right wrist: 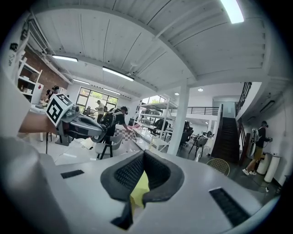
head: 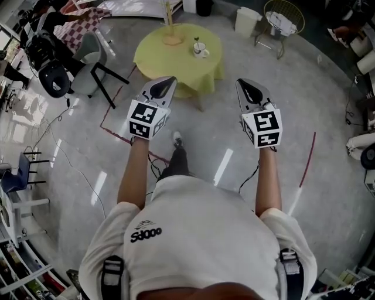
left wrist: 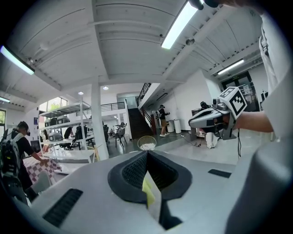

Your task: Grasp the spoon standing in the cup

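Note:
A white cup [head: 201, 50] with a thin spoon [head: 197, 42] standing in it sits on the right part of a round table with a yellow cloth [head: 167, 61], far ahead of me. Both grippers are held up in the air short of the table, pointing toward it. My left gripper [head: 166, 82] [left wrist: 146, 153] has its jaws shut with nothing between them. My right gripper [head: 242, 84] [right wrist: 144, 153] is shut too and holds nothing. Each gripper view shows the other gripper off to the side, over the room and the ceiling; neither shows the cup.
A wooden stand [head: 170, 26] rises at the table's back. Left of the table are a grey chair [head: 94, 58] and a person with a backpack [head: 47, 55]. A wire chair [head: 284, 17] and a white bin [head: 247, 20] stand behind. Red tape [head: 307, 158] and cables lie on the floor.

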A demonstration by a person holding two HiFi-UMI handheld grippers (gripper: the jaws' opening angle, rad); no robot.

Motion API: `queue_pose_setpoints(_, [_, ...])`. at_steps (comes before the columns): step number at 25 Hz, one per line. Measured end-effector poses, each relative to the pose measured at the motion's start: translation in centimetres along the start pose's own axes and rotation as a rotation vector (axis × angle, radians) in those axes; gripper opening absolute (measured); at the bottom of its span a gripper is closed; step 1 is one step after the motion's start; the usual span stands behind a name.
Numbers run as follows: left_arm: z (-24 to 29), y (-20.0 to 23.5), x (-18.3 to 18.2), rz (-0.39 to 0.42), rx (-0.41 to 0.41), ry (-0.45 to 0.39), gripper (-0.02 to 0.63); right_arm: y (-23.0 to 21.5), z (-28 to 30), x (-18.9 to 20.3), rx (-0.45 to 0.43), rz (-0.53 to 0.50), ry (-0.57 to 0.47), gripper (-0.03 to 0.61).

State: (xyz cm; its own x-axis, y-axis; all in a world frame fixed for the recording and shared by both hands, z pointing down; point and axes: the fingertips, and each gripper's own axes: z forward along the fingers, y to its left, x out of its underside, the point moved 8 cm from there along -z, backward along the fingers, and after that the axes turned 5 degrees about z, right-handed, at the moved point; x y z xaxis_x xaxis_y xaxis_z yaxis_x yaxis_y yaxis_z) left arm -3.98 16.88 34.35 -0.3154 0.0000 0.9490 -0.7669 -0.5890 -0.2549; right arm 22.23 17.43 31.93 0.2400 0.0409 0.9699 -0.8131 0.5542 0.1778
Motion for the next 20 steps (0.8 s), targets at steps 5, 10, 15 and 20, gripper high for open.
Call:
queue_pose_setpoints(5, [3.7, 5.1, 2.3, -0.004, -0.001, 0.016, 0.025, -1.0, 6.7, 0.1, -0.003, 0.000, 0.005, 0.021])
queue_pose_setpoints(10, [8.9, 12.2, 3.3, -0.034, -0.010, 0.026, 0.025, -3.5, 14.6, -0.4, 0.023, 0.007, 0.033, 0.023])
queue_pose_setpoints(15, [13.6, 18.9, 3.3, -0.037, 0.022, 0.023, 0.025, -5.8, 22.2, -2.4, 0.049, 0.053, 0.018, 0.023])
queue_pose_setpoints(20, [17.7, 23.7, 3.9, -0.048, 0.051, 0.008, 0.025, -7.3, 28.2, -3.2, 0.055, 0.068, 0.025, 0.023])
